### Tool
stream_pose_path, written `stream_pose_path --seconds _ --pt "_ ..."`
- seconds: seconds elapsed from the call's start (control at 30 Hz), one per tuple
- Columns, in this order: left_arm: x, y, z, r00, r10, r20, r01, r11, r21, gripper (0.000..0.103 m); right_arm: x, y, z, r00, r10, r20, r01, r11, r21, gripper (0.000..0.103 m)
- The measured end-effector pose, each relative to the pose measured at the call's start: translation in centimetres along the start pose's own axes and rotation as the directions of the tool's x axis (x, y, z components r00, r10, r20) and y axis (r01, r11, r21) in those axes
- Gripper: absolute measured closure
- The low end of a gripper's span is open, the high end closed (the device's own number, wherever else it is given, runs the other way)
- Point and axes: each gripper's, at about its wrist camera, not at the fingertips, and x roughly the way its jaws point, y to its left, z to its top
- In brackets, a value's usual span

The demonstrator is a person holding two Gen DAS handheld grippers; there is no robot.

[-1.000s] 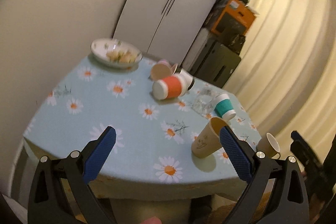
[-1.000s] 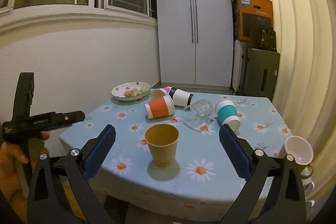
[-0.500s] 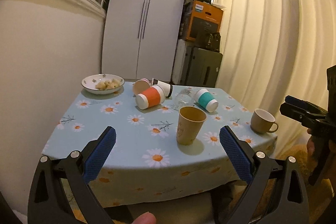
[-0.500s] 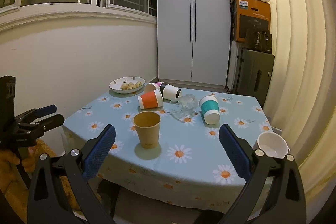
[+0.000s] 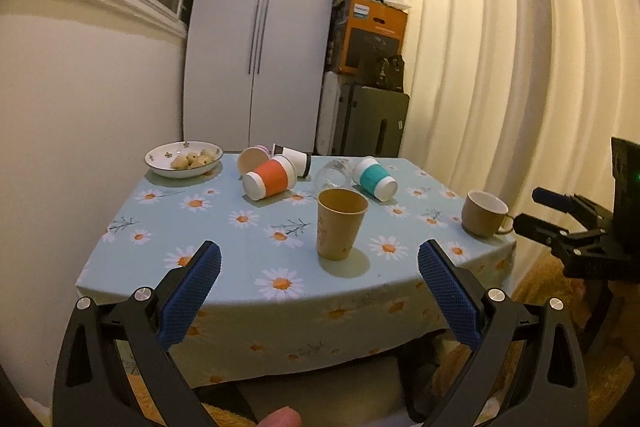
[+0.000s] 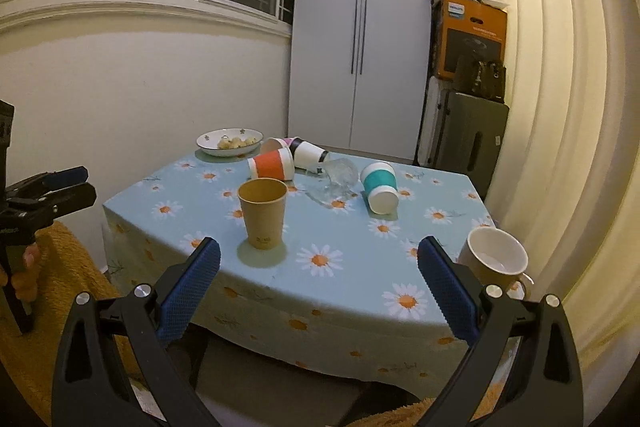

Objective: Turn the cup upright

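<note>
A brown paper cup (image 5: 340,223) (image 6: 264,213) stands upright near the table's front edge. An orange-sleeved cup (image 5: 269,180) (image 6: 271,163), a teal-sleeved cup (image 5: 374,179) (image 6: 379,187), a black-and-white cup (image 5: 294,158) (image 6: 310,152), a pink cup (image 5: 252,157) and a clear glass (image 5: 332,174) (image 6: 338,174) lie on their sides behind it. My left gripper (image 5: 319,289) is open and empty, short of the table. My right gripper (image 6: 319,287) is open and empty too, also back from the table.
A beige mug (image 5: 484,213) (image 6: 496,259) stands upright at the table's right corner. A bowl of food (image 5: 184,158) (image 6: 230,141) sits at the back left. The daisy tablecloth (image 5: 224,227) covers the table. A white cabinet, boxes and curtains stand behind.
Both grippers have drawn back from the table and levelled out. The table looks farther off in both views. The cups have not moved.
</note>
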Motion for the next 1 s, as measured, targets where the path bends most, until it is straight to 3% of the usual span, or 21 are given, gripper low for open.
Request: stream_pose_path --seconds 1.0 --pt "0.87 -0.5 -0.44 0.999 -0.002 -0.041 0.003 1.0 0.008 0.007 0.11 -0.23 -0.53 1.0 -0.014 -0.013 0.015 0.999 0.031 0.005"
